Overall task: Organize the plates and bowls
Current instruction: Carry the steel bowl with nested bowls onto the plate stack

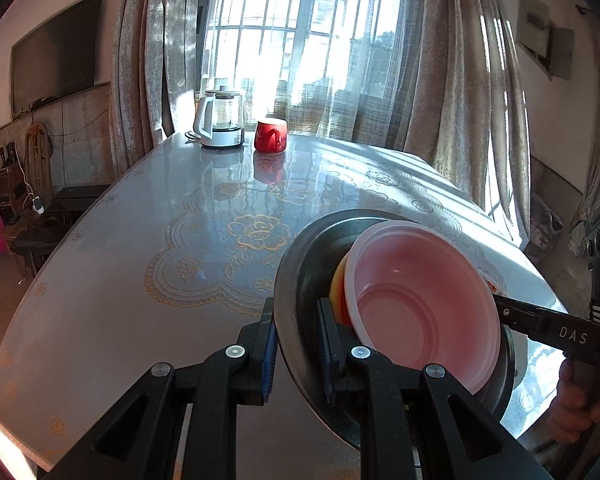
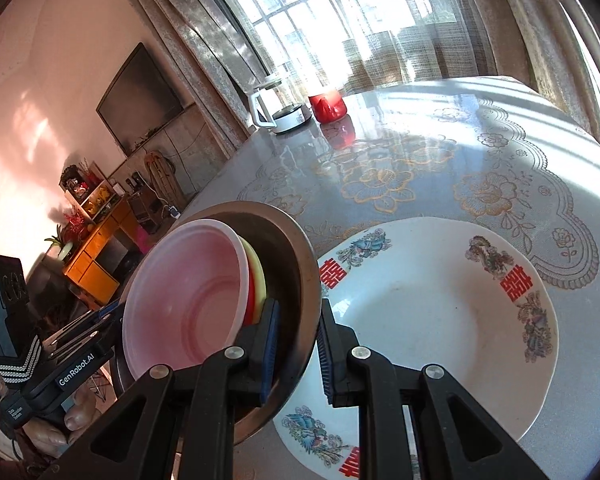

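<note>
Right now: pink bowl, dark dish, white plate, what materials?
Pink bowl: likely plastic, matte, slightly translucent thin rim.
Dark dish: looks like metal, dull grey sheen, thin edge.
White plate: probably glazed ceramic, glossy, printed red and floral motifs.

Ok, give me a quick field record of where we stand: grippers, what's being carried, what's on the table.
left gripper: shut on the metal dish rim
right gripper: shut on the opposite rim
load: pink bowl nested over a yellow bowl, inside the dish, tilted
table: patterned white plate, beside the dish
far end: kettle, red mug
</note>
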Tool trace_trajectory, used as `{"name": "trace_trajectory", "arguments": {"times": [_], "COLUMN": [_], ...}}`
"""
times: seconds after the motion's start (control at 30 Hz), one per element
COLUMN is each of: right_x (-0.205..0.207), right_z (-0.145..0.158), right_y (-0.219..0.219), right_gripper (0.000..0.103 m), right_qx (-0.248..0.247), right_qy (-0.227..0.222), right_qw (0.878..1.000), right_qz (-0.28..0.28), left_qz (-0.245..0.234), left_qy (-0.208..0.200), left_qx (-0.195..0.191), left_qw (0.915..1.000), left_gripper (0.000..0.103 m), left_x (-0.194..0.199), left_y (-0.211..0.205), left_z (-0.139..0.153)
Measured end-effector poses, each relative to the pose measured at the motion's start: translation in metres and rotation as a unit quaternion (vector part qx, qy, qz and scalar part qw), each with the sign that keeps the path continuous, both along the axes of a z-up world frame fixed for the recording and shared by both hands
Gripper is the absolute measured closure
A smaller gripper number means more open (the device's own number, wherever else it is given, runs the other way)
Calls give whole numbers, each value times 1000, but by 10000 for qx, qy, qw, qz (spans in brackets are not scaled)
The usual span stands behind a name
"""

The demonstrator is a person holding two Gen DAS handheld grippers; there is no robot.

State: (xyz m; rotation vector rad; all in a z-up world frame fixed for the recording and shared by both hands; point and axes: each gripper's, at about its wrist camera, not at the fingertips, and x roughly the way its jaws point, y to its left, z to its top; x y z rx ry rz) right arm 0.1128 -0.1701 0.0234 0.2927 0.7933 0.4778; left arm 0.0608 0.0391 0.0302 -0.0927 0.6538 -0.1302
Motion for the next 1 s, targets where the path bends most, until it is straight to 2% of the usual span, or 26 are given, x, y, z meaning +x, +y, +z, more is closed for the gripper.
{"name": "trace_trajectory", "arguments": {"times": [0.2, 0.63, 1.0], "right_x": [-6, -22, -22], "right_z": [5, 1, -10], "right_y": [-32, -87, -105], "right_gripper": [83, 83, 83], "right_qx": [162, 344, 363], "right_qy": [-84, -138, 19], "right_qw": [9992, 9949, 9922], "right_qz": [-355, -934, -1194], "left_qz": [-293, -795, -962], "left_qy": [-95, -6, 205], "left_qx": [95, 261, 273], "left_qw": [9995, 9965, 9948], "left_gripper": [86, 86, 86], "left_x": [3, 14, 26], "left_y": [-30, -80, -99], "left_z": [7, 4, -9]}}
